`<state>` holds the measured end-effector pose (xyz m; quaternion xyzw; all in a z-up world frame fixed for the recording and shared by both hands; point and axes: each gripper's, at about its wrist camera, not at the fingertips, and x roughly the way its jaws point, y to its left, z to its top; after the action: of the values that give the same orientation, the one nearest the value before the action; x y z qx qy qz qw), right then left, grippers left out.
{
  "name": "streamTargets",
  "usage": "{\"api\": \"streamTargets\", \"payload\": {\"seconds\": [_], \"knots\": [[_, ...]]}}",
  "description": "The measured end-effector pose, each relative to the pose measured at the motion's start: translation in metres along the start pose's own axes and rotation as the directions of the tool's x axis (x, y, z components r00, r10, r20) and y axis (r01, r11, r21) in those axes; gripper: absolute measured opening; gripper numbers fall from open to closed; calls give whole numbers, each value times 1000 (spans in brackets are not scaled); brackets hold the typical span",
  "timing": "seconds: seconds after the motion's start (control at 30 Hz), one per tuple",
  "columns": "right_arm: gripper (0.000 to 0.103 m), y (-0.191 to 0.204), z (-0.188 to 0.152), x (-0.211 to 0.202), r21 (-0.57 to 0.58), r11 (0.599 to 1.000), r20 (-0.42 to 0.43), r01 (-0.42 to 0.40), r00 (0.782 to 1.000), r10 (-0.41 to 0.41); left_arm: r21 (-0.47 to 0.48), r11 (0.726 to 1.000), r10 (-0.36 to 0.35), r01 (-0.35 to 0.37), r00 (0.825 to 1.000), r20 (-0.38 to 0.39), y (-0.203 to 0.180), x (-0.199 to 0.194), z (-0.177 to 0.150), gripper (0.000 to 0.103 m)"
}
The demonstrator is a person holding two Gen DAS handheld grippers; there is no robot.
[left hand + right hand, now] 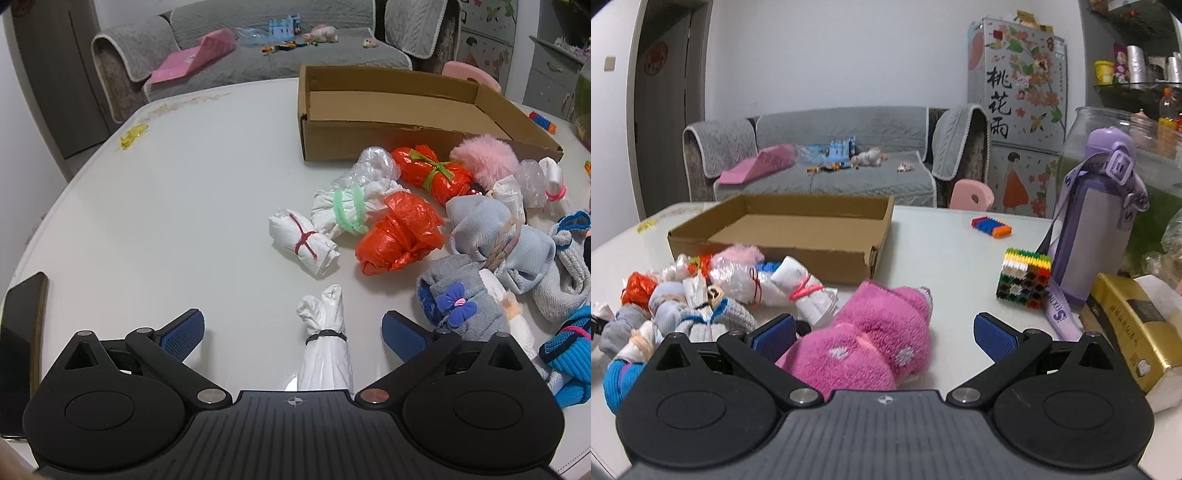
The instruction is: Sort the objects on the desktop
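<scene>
Both tongs agape — left tongs (292, 330) straddle white bundle (325, 347), right tongs (884, 332) pink plush (866, 347); near ends hidden.

Bundles (402, 236) lie before the box (406, 122) on table (166, 206).

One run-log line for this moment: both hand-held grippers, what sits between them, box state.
left hand-held gripper: open, white bundle between | right hand-held gripper: open, pink plush between | cardboard box: empty

Soft, even indoor light fills both views. The glossy white table (166, 206) carries faint sheen and only weak shadows under the things on it. Fisheye bending curves the edges, corners darken, and distant furniture looks slightly soft.
</scene>
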<state>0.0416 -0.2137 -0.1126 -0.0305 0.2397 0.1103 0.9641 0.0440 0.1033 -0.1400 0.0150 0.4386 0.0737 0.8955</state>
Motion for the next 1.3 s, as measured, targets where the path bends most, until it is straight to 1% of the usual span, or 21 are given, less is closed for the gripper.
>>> {"api": "streamTargets", "payload": {"seconds": [0.1,0.23,0.3,0.43,0.57,0.7,1.0,1.13,1.3], "knots": [[103,4,-3,6,-11,1000,-29,15,999,-15,-27,999,-18,18,1000,1,4,2,1,103],[103,7,-3,11,-3,1000,-54,6,999,-7,-68,997,-41,42,999,13,7,2,-2,103],[103,11,-4,11,-14,1000,-58,9,998,-10,-58,997,-55,57,998,37,8,1,-6,103],[103,14,-4,12,-24,1000,-63,10,998,-11,-45,997,-63,65,997,49,5,0,-7,103],[103,16,-4,14,-17,1000,-69,12,998,-13,-52,997,-60,63,996,62,4,-1,-8,103],[103,17,-3,17,-15,1000,-73,14,997,-15,-53,997,-55,61,993,101,4,-2,-14,103],[103,19,-6,20,15,1000,-107,11,994,-9,-41,997,-62,67,993,102,3,-3,-15,103],[103,18,-5,16,16,1000,-85,24,996,-23,-42,997,-63,67,993,99,2,-3,-15,103],[102,9,-8,24,51,998,-136,40,990,-33,-40,997,-65,69,993,101,2,-4,-17,103]]}}
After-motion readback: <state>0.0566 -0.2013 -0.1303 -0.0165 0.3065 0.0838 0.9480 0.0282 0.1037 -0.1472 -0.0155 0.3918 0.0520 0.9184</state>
